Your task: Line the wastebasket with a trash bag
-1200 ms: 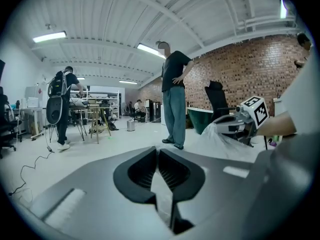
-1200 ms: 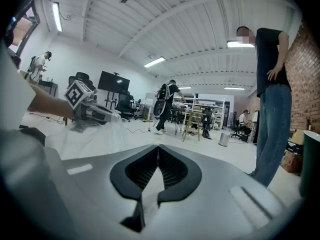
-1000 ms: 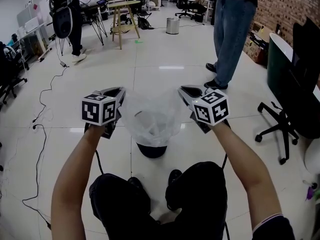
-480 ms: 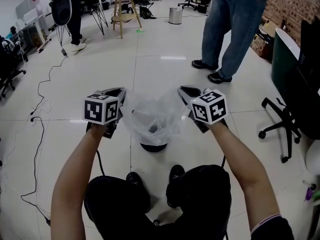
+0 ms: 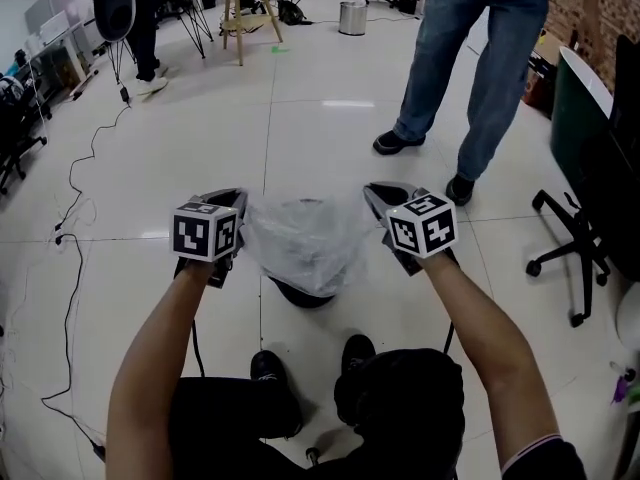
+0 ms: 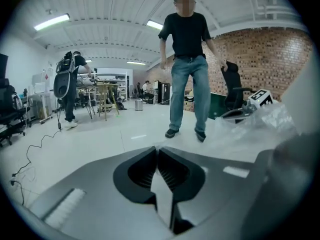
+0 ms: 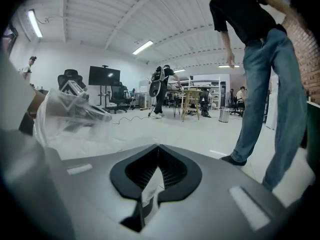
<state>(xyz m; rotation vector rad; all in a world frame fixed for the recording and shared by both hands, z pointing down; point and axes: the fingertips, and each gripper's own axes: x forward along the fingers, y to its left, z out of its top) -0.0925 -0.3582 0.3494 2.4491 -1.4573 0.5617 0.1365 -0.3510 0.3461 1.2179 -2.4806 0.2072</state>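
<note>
1. Your left gripper point(image 5: 236, 200) and right gripper point(image 5: 376, 194) are both clamped on the trash bag point(image 5: 303, 240) film.
2. The bag is stretched sideways between them, with its belly sagging down.
3. It hangs right over the black wastebasket point(image 5: 300, 296) on the floor point(image 5: 300, 138).

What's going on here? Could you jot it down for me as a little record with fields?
left gripper: shut on one edge of the trash bag
right gripper: shut on the opposite edge
trash bag: clear, stretched open between both grippers
wastebasket: dark, on the floor, mostly hidden under the bag
bystander: in jeans, standing beyond
office chair: at the right
</note>
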